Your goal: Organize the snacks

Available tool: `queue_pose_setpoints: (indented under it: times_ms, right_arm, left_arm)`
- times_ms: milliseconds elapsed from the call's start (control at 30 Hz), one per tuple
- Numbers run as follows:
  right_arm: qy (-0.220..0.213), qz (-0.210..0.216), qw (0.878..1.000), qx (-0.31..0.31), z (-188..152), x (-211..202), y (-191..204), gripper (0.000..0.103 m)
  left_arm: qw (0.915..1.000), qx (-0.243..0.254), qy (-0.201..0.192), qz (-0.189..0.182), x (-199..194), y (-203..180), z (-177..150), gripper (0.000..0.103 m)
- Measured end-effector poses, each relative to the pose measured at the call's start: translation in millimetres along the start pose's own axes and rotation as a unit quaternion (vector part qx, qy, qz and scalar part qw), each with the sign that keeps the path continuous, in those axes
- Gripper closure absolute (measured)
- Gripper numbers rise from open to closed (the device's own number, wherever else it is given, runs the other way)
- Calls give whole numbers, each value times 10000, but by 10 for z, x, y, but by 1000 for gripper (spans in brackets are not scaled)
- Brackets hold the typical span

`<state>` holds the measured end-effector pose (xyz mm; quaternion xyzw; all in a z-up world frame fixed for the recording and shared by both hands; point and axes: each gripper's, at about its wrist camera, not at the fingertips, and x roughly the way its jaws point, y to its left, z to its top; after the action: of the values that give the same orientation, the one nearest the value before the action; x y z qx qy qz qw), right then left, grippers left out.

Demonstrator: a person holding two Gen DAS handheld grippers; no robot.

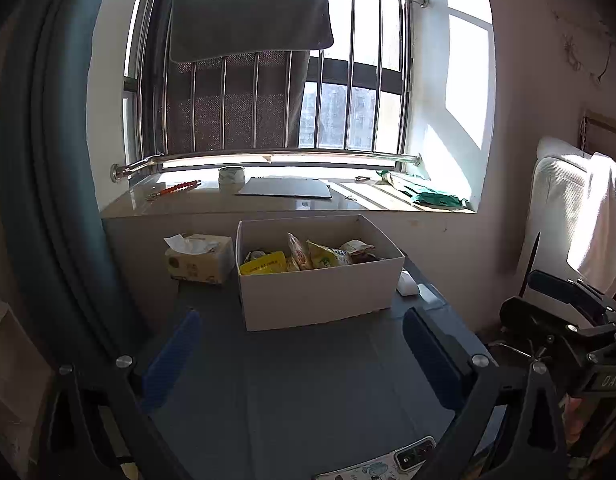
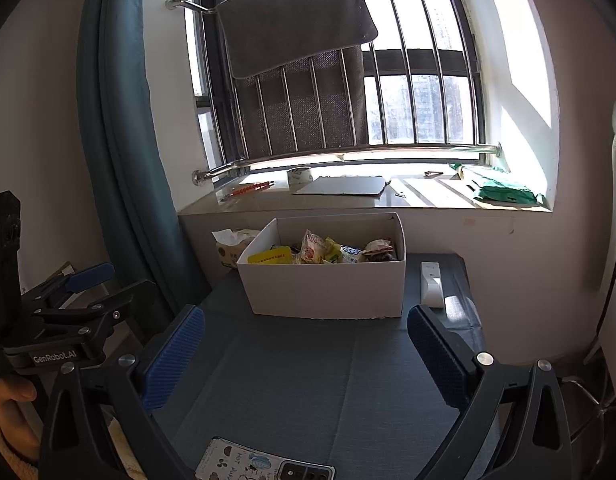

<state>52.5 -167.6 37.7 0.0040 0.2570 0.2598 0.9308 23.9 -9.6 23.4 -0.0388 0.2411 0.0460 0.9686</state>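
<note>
Left gripper (image 1: 304,356) is held spread and empty over the bare near half of the table (image 1: 292,392); the snacks (image 1: 308,256) are seen piled in the white box (image 1: 320,292) at the far edge. Right gripper (image 2: 306,356) is likewise parted, nothing held. What seems a phone (image 2: 264,464) lies at the near edge and could be knocked off by a low reach.

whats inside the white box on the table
The white box holds snack packets: a flat yellow packet, a red and white bag and other wrappers. Whatever lies under them is covered.
</note>
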Motion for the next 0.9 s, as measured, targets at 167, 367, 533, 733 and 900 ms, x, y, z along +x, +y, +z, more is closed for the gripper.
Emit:
queue_pose_setpoints:
  times_ms: [167, 367, 533, 733, 900]
  right_arm:
    - [-9, -7, 10000, 13, 6, -5, 3, 0]
    - [10, 5, 10000, 1, 2, 5, 13, 0]
    - [1, 17, 10000, -9, 3, -1, 26, 0]
    - [10, 38, 10000, -16, 7, 6, 18, 0]
    - [18, 43, 10000, -18, 6, 8, 16, 0]
  left_arm:
    - [10000, 9, 9, -1, 3, 3, 6, 0]
    - [10000, 19, 18, 4, 6, -1, 9, 0]
    - [10000, 31, 18, 7, 6, -2, 8, 0]
    - [10000, 25, 30, 10, 9, 1, 7, 0]
    - [10000, 26, 29, 9, 7, 1, 7, 0]
